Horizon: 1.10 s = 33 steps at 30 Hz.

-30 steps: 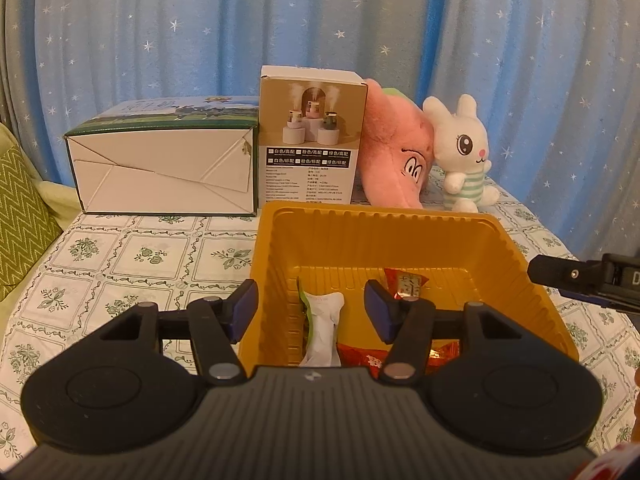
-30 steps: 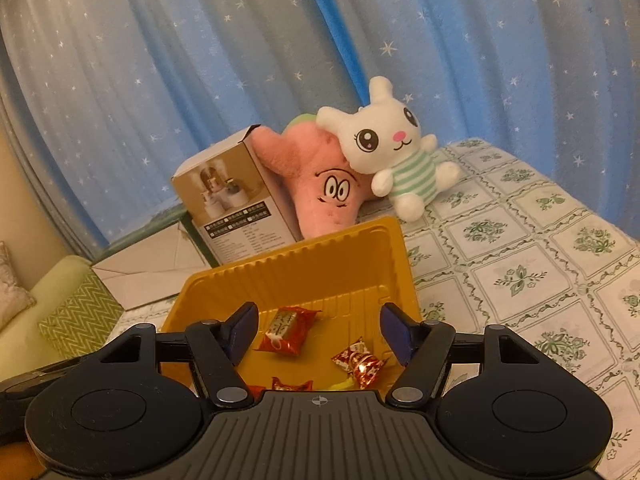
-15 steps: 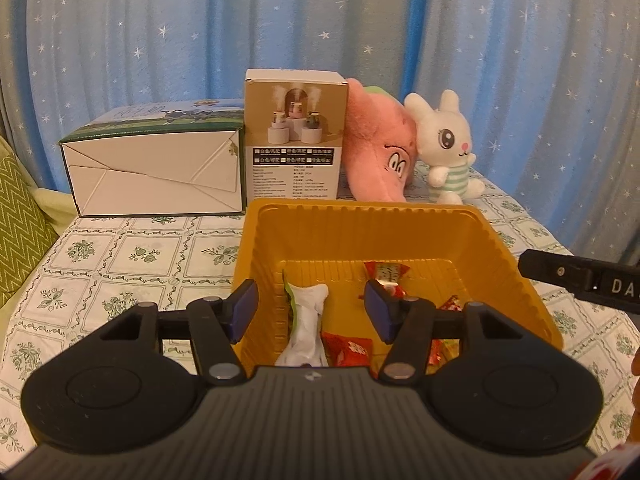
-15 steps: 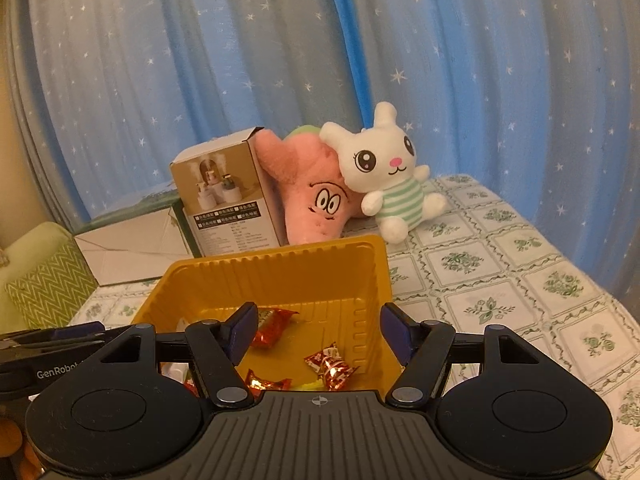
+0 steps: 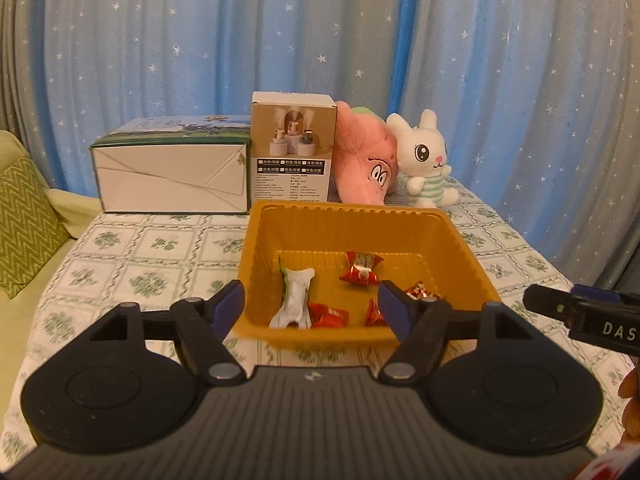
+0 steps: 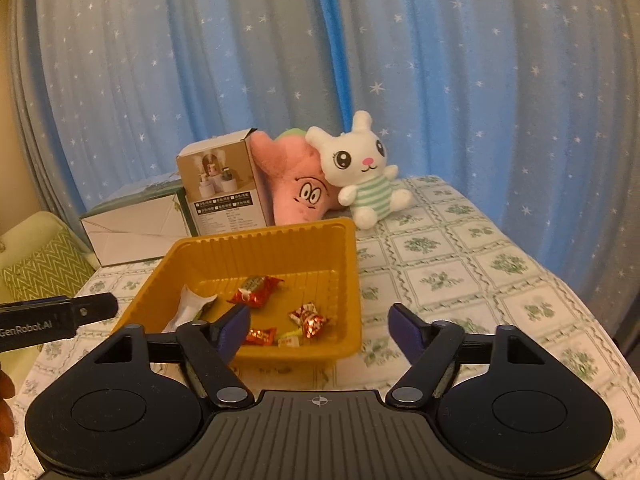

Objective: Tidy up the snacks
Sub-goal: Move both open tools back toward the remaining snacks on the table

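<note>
Black plastic, blue-padded: the left hand-held gripper [image 5: 311, 305] and the right hand-held gripper [image 6: 320, 322] both stand open and empty, their jaws having just been widening with nothing gripped between them. Both point down and forward at the orange tray [image 5: 460, 248] resting on the bench [image 5: 160, 264], which is covered in a green floral cloth. The tray lies directly ahead of the left hand-held gripper and ahead and to the left of the right one; each sits just short of the tray's near wall, so neither is clearly the nearer. Inside the tray, nearest first: a red wrapped candy [image 5: 329, 315], a white and green packet [image 5: 295, 299] with its long axis running away from the camera, a small red-gold candy [image 6: 307, 319], and a larger red wrapped snack [image 5: 361, 267] towards the far wall. The snacks appear already gathered, so the task is judged close to done.

Legible writing: "GenRobot.AI" on the left device in the right wrist view, and "DAS" on the right device in the left wrist view. Beyond the tray stand a white carton [image 5: 172, 178], a printed product box [image 5: 291, 152] whose small text is unreadable, a pink plush [image 5: 366, 162] and a white rabbit plush [image 5: 426, 160], before a star-print blue curtain [image 5: 320, 32].
</note>
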Available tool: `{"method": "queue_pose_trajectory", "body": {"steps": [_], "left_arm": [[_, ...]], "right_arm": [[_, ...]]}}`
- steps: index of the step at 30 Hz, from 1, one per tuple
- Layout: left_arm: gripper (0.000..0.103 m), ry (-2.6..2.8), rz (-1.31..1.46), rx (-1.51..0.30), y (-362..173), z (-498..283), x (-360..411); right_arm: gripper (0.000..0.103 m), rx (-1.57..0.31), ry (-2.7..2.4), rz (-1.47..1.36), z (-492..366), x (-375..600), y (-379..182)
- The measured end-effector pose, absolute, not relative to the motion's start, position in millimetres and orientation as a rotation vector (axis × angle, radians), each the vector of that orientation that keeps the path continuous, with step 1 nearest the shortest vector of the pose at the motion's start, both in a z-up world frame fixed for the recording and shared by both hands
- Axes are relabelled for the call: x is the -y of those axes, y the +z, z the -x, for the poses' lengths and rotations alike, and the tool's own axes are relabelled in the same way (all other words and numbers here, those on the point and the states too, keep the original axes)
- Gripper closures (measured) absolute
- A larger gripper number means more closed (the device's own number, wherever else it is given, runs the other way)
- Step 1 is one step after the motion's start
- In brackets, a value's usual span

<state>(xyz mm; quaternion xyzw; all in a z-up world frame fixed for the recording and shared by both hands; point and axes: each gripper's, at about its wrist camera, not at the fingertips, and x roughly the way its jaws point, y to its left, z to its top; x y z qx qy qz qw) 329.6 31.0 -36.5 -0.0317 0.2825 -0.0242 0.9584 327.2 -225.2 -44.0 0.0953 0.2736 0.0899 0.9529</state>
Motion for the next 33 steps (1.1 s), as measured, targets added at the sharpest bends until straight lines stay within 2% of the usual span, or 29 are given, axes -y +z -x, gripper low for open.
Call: {"method": "queue_pose_trajectory", "body": {"steps": [9, 24, 33], "left_arm": [[0.018, -0.013, 0.108, -0.584, -25.4, -246.1, -30.1], [0.005, -0.017, 0.113, -0.609, -11.8, -130.6, -9.5], [0.004, -0.019, 0.105, -0.638, -15.5, -90.5, -5.8]], "right_arm": [[0.020, -0.593, 0.160, -0.240, -249.7, 244.6, -35.4], [0.018, -0.673, 0.164, -0.264, -137.3, 252.6, -29.4], [0.017, -0.711, 0.184, -0.225, -106.6, 247.6, -26.7]]}}
